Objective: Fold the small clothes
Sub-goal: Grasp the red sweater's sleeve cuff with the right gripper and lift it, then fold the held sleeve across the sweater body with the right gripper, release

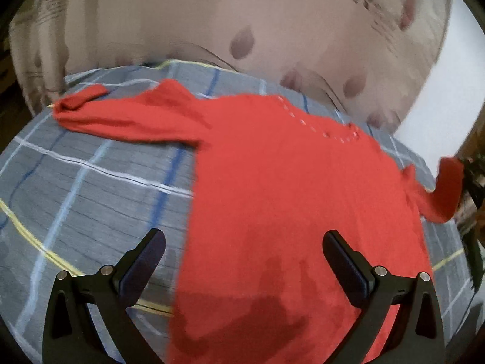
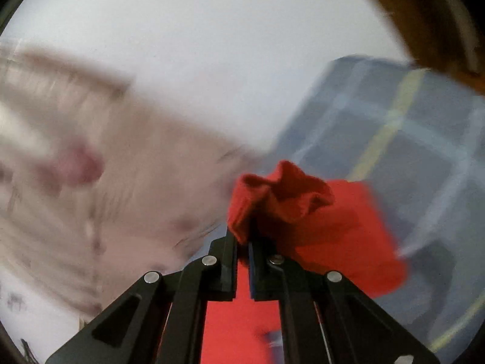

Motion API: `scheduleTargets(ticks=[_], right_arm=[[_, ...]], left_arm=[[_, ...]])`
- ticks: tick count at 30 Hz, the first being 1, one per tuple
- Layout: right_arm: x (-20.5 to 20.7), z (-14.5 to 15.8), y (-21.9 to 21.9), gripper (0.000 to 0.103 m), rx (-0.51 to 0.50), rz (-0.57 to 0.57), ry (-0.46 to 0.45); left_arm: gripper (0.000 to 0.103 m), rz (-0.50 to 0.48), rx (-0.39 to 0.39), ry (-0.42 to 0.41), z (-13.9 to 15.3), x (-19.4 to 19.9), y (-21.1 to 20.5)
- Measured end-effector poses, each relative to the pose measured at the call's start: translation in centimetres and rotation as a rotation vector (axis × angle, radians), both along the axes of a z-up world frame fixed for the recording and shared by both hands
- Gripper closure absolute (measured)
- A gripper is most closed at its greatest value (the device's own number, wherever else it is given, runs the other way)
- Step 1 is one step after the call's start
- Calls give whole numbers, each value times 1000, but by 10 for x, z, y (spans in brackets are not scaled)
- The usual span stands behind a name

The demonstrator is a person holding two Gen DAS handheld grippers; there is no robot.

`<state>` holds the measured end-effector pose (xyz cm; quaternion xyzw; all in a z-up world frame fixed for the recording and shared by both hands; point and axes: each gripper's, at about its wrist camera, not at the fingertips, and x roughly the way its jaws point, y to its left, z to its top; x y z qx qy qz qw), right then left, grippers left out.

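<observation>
A small red long-sleeved top (image 1: 282, 182) lies flat on a grey plaid bedsheet (image 1: 91, 188). Its left sleeve (image 1: 121, 115) stretches out toward the far left. Its right sleeve (image 1: 445, 188) is lifted off the sheet at the right edge of the left wrist view. My left gripper (image 1: 242, 251) hovers open over the hem of the top, with nothing between its fingers. In the right wrist view my right gripper (image 2: 242, 239) is shut on the red sleeve cuff (image 2: 279, 194), which bunches up above the fingertips. The rest of that sleeve hangs down beneath the gripper.
A beige curtain (image 1: 242, 15) with dark teardrop marks hangs behind the bed, beside a white wall (image 1: 448, 75). A brown wooden edge (image 2: 424, 24) shows at the upper right of the right wrist view. Dark objects (image 1: 473, 188) stand past the bed's right side.
</observation>
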<state>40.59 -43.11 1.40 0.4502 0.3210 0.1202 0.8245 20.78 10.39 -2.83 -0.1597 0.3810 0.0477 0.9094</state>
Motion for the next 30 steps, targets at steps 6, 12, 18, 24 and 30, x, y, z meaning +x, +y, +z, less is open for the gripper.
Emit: scheduleTargets(ticks=[6,12,18,24,30], right_arm=[[35,-8,217,97,-29,297,-19],[39,-62,358,97,-55,456,57],[32,-94,428,94,-151,555,107],[15,-85,463,55,-460,659,55],[-18,-36,401,19,-205,787,-184]], left_arm=[[0,68,-21,-30,2,-17,48],[0,52,26,6,-11,-20,68],[0,29,32,-12,-17,-23,75],[0,31,1,-25,-11,-12,84],[0,-12,-19,-80,8,8,86]])
